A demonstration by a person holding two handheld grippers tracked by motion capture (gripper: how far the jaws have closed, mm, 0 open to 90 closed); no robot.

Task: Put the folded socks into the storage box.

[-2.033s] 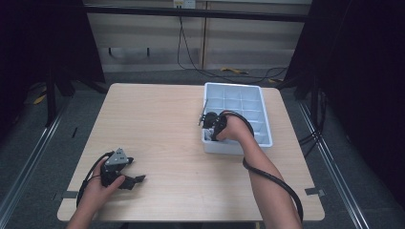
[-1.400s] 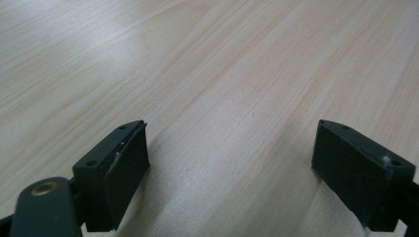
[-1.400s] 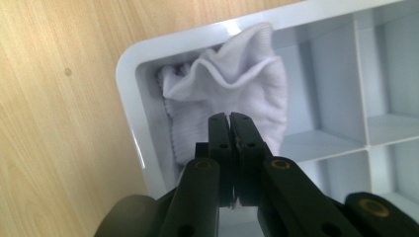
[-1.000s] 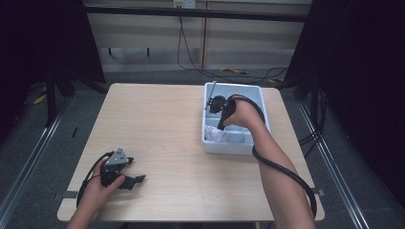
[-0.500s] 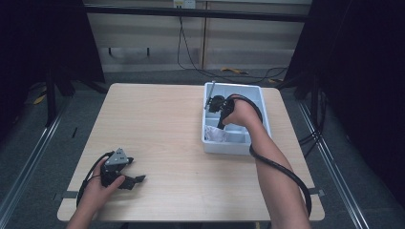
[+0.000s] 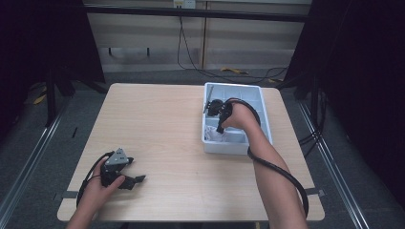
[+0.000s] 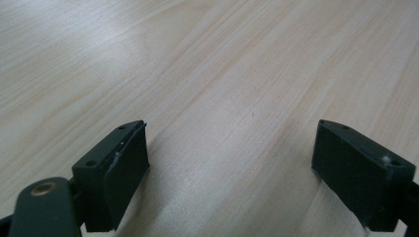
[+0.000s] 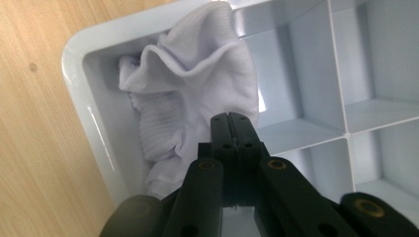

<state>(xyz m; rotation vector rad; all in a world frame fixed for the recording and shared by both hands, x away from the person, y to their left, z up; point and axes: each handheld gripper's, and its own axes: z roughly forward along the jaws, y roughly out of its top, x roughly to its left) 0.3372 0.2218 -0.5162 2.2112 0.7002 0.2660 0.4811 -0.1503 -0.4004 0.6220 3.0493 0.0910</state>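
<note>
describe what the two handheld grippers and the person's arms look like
Both are black. The left gripper carries a grey three-cornered plate on top and has blocky dark jaws with small screw holes. The right gripper has black linkage arms with brass-coloured pivot pins. A thick black cable trails from each. The forearms are bare, with no sleeves.

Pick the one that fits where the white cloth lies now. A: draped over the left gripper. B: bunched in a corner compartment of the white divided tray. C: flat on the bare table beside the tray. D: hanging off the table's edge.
B: the right gripper view shows the white cloth crumpled inside a corner compartment of the white divided tray, with the right gripper shut just over it.
</note>
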